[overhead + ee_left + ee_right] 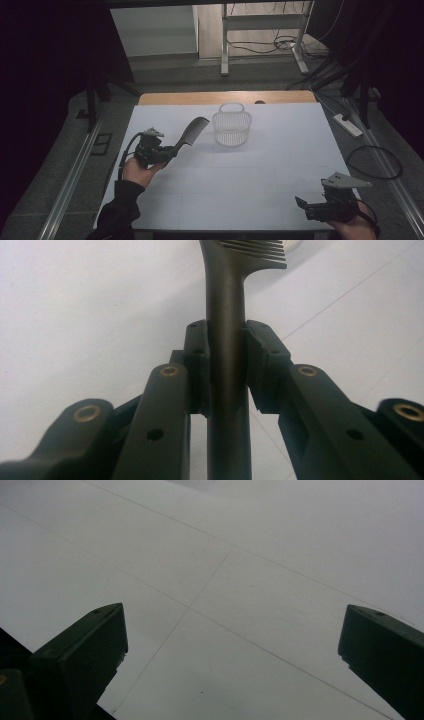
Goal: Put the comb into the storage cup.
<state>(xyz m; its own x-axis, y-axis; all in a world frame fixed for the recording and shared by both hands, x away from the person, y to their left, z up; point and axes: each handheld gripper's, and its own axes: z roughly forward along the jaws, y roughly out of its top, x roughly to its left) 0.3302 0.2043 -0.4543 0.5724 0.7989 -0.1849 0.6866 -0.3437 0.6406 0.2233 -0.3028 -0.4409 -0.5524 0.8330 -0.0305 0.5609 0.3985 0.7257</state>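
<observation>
Left gripper (169,152) is pinching the dark comb (192,131) by its handle; in the left gripper view both pads press flat on the handle (226,340), teeth end sticking out past the jaws. In the high view the comb is held up off the white table (250,185), angled toward 1 o'clock from the gripper, teeth end near the clear mesh basket (231,127). The basket sits upright at roughly 12 o'clock of table centre, near the far edge; the comb tip is just beside its left side, not touching as far as I can tell. Right gripper (306,207) sits at 5 o'clock, near the front edge, jaws spread wide with only bare table between them (230,630).
</observation>
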